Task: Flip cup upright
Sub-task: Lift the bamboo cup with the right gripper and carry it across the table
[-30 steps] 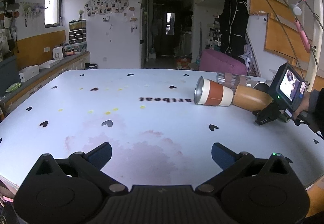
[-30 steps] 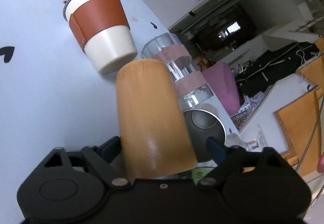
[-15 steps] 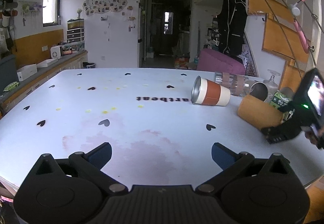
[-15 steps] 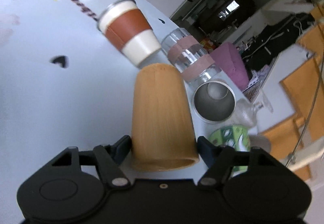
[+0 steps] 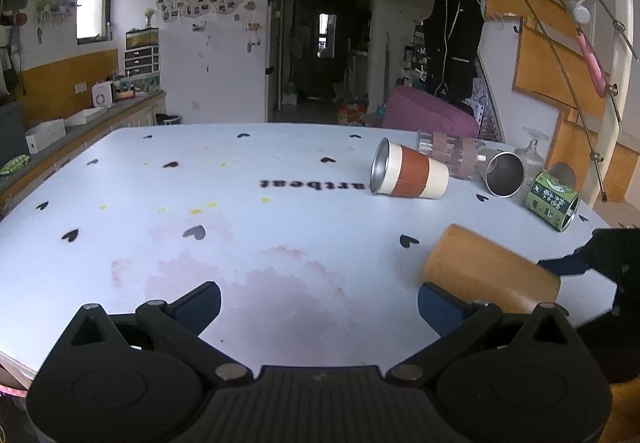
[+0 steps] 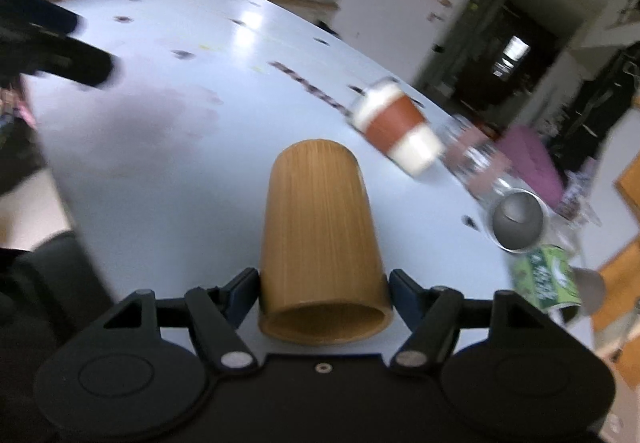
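Note:
My right gripper (image 6: 323,293) is shut on a wooden cup (image 6: 320,235) near its open rim and holds it on its side above the white table (image 6: 168,163). The cup's closed base points away from the camera. In the left wrist view the wooden cup (image 5: 488,271) hangs low at the right, close behind my left gripper's right finger (image 5: 436,307), with the right gripper (image 5: 576,267) on its far end. My left gripper (image 5: 318,305) is open and empty over the table's near edge.
Several cups lie on their sides at the far right: a white cup with a brown sleeve (image 5: 408,175), a glass with pink bands (image 5: 448,155), a steel cup (image 5: 504,175) and a green can (image 5: 554,201). A glass goblet (image 5: 532,155) stands behind them.
My right gripper has carried the wooden cup away from the cup cluster toward the table's near right side, close to my left gripper, and swung around to the left. The left gripper has stayed put.

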The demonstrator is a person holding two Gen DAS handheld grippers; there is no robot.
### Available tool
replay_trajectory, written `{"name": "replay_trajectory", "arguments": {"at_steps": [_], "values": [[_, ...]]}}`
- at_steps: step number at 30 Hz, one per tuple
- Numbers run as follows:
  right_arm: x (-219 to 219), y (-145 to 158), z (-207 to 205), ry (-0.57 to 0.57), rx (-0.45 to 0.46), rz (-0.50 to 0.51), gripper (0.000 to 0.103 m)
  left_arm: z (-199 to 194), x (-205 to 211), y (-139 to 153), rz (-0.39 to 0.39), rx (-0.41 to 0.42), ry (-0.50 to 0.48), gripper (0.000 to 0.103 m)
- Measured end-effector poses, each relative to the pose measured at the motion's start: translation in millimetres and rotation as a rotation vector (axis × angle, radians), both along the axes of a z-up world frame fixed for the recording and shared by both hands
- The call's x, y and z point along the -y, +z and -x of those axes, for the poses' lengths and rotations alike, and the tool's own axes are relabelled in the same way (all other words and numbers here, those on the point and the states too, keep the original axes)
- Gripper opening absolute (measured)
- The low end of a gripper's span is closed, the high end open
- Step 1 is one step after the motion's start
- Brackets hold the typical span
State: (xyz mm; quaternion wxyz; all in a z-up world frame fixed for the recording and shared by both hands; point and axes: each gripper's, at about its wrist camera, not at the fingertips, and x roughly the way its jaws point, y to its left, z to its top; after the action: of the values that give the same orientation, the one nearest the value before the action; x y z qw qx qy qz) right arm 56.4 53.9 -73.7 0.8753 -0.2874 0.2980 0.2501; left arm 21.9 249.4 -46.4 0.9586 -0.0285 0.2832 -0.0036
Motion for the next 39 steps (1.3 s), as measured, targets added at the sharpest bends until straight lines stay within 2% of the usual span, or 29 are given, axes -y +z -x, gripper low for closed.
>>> {"name": "replay_trajectory", "arguments": {"at_steps": [7, 12, 17, 24, 28, 32, 34, 39], "values": [[-15.7, -0.8, 18.1, 0.053, -0.011, -0.123, 0.073, -15.2, 3.4, -5.8, -0.004, -0.014, -0.043, 0.103], [-15.6, -2.9, 24.5, 0.049, 0.012, -0.168, 0.073, -52.5, 11.7, -8.9, -0.017, -0.037, -0.089, 0.103], [-15.0, -0.6, 32.5, 0.106, 0.036, -0.161, 0.073, -95.8, 22.4, -5.9, -0.015, -0.033, -0.087, 0.103], [-18.1, -3.7, 42.1, 0.144, 0.074, -0.114, 0.073, -137.1, 27.7, -18.9, -0.016, -0.145, -0.125, 0.103], [-16.3, -8.2, 39.1, 0.105, 0.101, -0.080, 0.083, -134.6, 23.0, -23.1, -0.010, -0.171, -0.150, 0.103], [-6.5, -7.0, 31.8, 0.036, 0.113, -0.084, 0.084, -126.9, 17.5, -25.4, -0.024, -0.176, -0.146, 0.103], [1.1, -5.3, 26.1, -0.015, 0.125, -0.096, 0.084, -121.1, 11.7, -26.4, -0.006, -0.191, -0.145, 0.103], [13.1, -4.6, 4.1, -0.132, 0.094, -0.184, 0.084, -103.0, 5.3, -29.9, 0.033, -0.220, -0.166, 0.103]]}}
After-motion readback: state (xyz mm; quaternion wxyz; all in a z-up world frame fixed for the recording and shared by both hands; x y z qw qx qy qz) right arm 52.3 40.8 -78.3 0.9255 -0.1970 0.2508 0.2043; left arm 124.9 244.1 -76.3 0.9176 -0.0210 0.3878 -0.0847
